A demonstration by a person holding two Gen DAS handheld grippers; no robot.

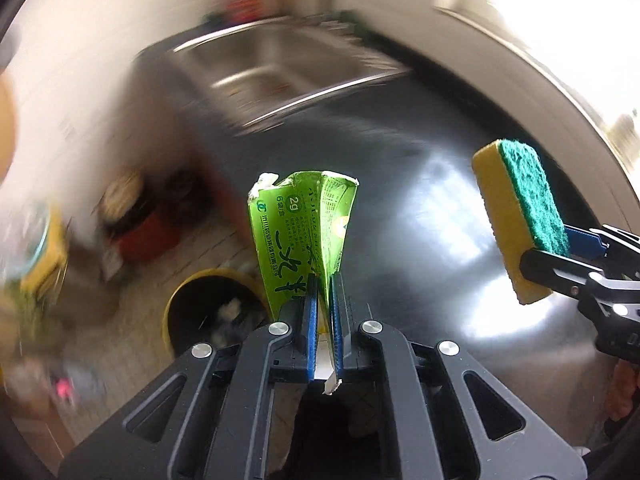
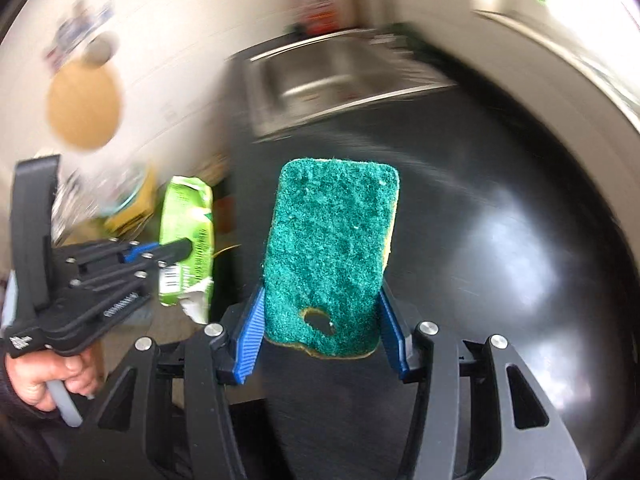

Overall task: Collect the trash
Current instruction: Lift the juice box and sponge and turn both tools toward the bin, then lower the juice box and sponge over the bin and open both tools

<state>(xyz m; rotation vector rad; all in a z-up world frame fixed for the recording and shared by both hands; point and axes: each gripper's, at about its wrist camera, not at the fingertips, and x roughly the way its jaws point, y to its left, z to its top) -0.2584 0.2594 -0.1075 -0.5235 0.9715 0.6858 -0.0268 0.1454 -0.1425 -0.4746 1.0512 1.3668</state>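
Black tongs (image 1: pixel 323 304), blue ribbed pads (image 2: pixel 250 334), silver screws

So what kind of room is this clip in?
Most likely a home kitchen: a stainless sink set in a dark glossy countertop, and a bin on the tiled floor below.

A blurred steel sink (image 1: pixel 276 72) is set into the dark countertop (image 1: pixel 420 208).
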